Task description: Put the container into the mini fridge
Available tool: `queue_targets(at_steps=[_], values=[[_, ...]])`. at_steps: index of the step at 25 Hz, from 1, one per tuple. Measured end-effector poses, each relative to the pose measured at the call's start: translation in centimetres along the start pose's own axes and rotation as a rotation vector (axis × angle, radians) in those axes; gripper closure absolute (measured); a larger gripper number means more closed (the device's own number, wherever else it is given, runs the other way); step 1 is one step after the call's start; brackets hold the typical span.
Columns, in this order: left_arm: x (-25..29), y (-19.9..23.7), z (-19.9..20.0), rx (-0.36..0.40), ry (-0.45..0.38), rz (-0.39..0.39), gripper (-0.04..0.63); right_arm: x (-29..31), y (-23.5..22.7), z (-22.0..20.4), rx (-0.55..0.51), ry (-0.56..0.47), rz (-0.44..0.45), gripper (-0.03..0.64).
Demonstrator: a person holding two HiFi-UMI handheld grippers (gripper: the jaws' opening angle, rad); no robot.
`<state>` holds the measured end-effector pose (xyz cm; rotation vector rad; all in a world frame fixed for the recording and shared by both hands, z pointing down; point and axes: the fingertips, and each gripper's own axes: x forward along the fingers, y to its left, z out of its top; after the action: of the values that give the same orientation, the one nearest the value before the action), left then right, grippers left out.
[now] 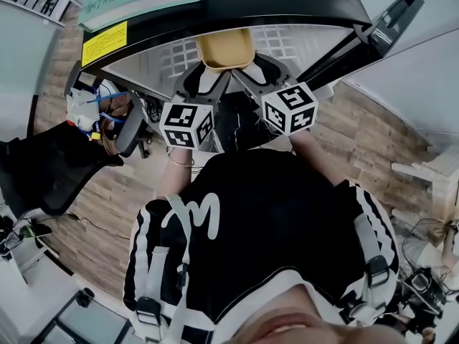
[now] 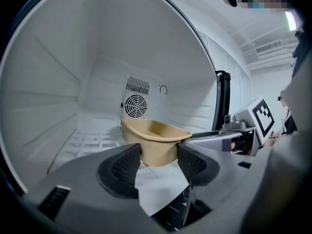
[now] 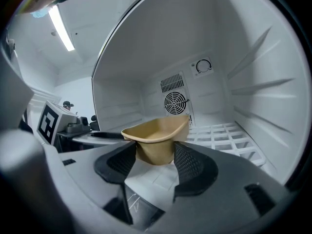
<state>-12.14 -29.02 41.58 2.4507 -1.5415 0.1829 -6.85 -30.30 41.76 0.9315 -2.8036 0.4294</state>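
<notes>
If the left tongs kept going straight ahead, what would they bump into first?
The left tongs hold the tan container; pushed straight on, it would probably meet the fridge's back wall by the round fan grille. Depth is unclear.

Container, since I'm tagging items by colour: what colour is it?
The container is plain tan, with no pattern; the right gripper view shows it best.

Head view looks steeply down over the torso (image 1: 272, 221) at the mini fridge (image 1: 301, 45). Both gripper views face its rear fan (image 2: 135, 105) at close range, sharing the tan container (image 2: 155, 139).
</notes>
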Motion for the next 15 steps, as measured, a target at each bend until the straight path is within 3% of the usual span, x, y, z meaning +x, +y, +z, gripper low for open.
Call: queue_targets(at_steps=[15], values=[[0.74,0.75,-0.15,-0.039,0.011,0.003,0.351,0.8,-0.65,-0.16,0.026,0.005,-0.012,0.365]])
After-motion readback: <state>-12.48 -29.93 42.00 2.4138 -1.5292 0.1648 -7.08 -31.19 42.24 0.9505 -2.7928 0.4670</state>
